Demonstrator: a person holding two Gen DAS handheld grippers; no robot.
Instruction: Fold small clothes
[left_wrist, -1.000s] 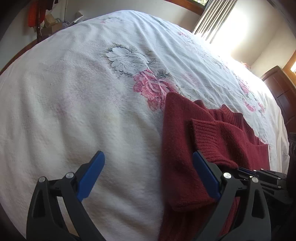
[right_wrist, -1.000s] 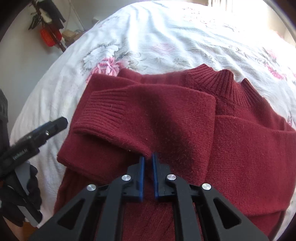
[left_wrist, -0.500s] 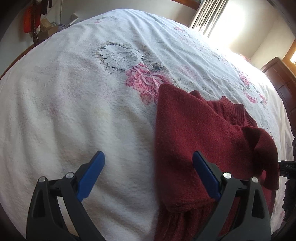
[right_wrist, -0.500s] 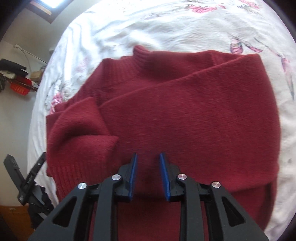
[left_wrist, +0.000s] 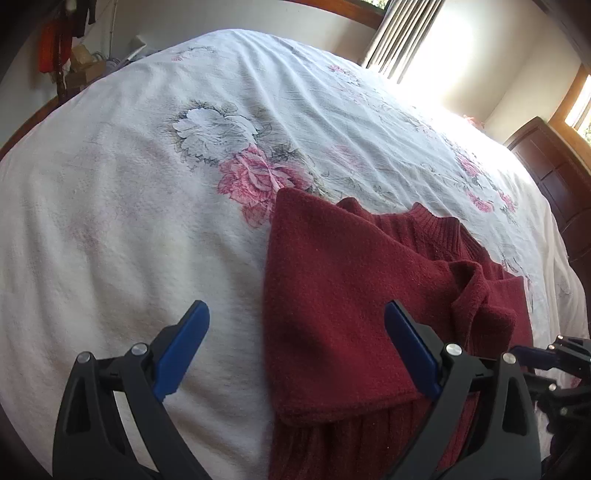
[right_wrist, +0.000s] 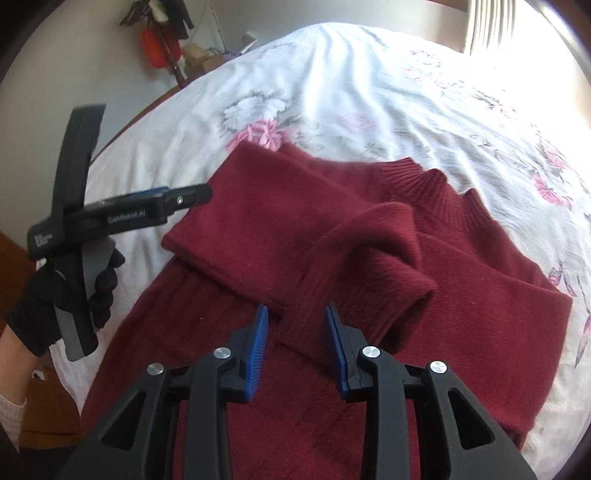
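A dark red knit sweater (right_wrist: 332, 229) lies on the bed, collar away from me, its left side folded inward and a sleeve bunched across its middle. The ribbed cuff (right_wrist: 321, 321) of that sleeve rests just ahead of my right gripper (right_wrist: 297, 314), which is open, the cuff's edge between its blue pads. In the left wrist view the sweater (left_wrist: 351, 295) fills the lower right. My left gripper (left_wrist: 295, 314) is wide open above the sweater's left folded edge, holding nothing. It also shows in the right wrist view as the left gripper (right_wrist: 184, 194), held by a black-gloved hand (right_wrist: 48, 306).
The bed carries a white floral bedspread (left_wrist: 147, 184) with a pink rose print (left_wrist: 258, 177) beside the sweater. A dark wooden cabinet (left_wrist: 554, 173) stands at the far right. Clutter and red hanging items (right_wrist: 159, 48) sit by the wall at the back left.
My right gripper has let go of the sleeve: it went from shut to open, and the sleeve now lies bunched mid-sweater. The left gripper stayed wide open with little movement.
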